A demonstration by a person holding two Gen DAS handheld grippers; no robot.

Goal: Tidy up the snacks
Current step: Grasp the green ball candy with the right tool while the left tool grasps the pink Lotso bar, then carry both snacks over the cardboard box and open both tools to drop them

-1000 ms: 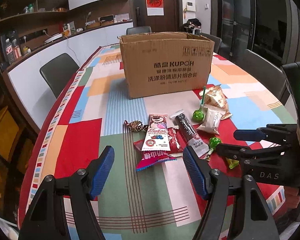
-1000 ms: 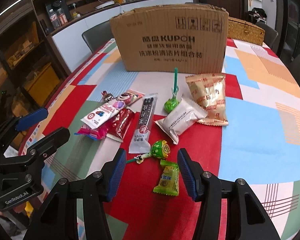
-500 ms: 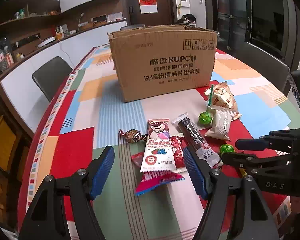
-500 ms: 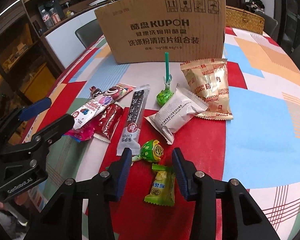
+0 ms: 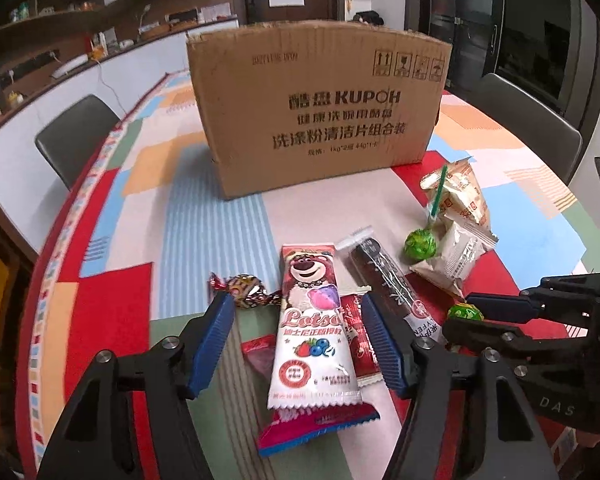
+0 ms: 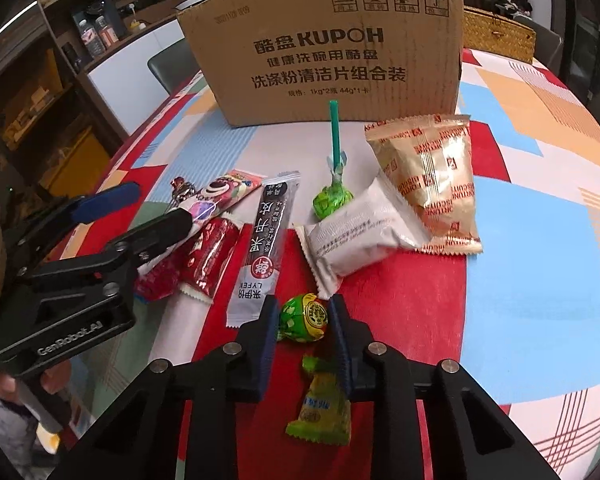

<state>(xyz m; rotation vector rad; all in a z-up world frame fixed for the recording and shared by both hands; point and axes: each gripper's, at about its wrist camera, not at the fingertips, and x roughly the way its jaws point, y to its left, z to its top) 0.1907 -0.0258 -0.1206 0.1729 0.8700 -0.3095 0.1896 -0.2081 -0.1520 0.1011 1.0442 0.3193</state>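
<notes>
Snacks lie on the patterned tablecloth in front of a brown cardboard box [image 5: 320,112] [image 6: 332,40]. My left gripper [image 5: 296,340] is open, its jaws on either side of a pink-and-white Lotso packet [image 5: 312,328] that lies on red packets. My right gripper [image 6: 302,328] has narrowed around a green round lollipop [image 6: 304,318]; the jaws sit close at its sides, contact unclear. A green candy packet [image 6: 322,408] lies just below it. A black stick packet [image 6: 266,240], a white packet [image 6: 360,232], a gold biscuit bag [image 6: 432,176] and a green lollipop with a stick [image 6: 332,196] lie beyond.
A foil-wrapped candy [image 5: 244,286] lies left of the Lotso packet. A woven basket [image 6: 500,36] stands behind the box at right. Dark chairs [image 5: 76,136] stand around the table. The table's left edge runs close to the left gripper.
Both grippers have moved forward and down to the snacks. The right jaws have narrowed around the green round lollipop. The left jaws now straddle the Lotso packet.
</notes>
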